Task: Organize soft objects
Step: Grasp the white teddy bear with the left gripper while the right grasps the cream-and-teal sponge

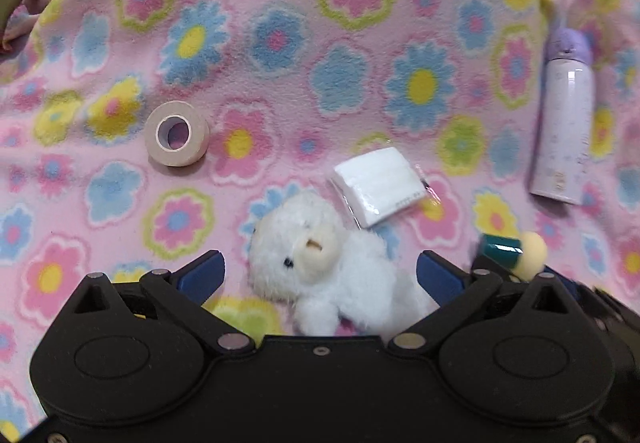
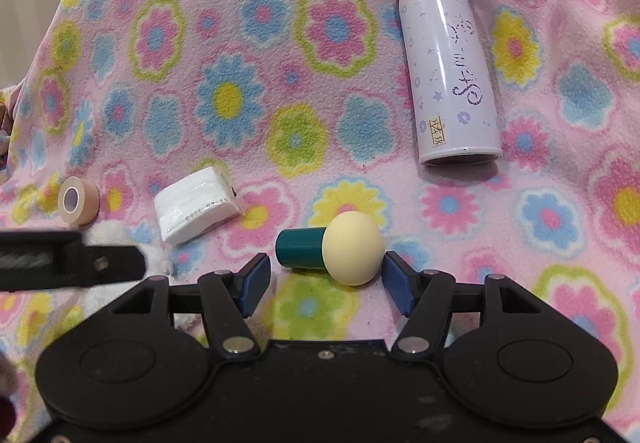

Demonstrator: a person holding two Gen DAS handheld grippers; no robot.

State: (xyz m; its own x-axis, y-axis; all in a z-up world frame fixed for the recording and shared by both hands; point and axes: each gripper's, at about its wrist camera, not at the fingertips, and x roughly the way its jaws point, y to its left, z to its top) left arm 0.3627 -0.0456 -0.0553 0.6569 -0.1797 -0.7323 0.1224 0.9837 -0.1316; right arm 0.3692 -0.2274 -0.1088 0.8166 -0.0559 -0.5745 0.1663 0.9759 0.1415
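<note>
The stuffed bear [image 1: 320, 263] is lying between the wide-open jaws of the left gripper [image 1: 320, 275], untouched, near the wipes packet [image 1: 378, 185]. The right gripper [image 2: 326, 283] is released around the sponge [image 2: 332, 253]. Only fur could get pinched, so the bear might slip out

Both fisheye views are evenly and softly lit with faint shadows, the flowered blanket [image 1: 320, 43] is bowed toward dark corners, and glare is seen on the bottle [image 2: 448, 55].
</note>
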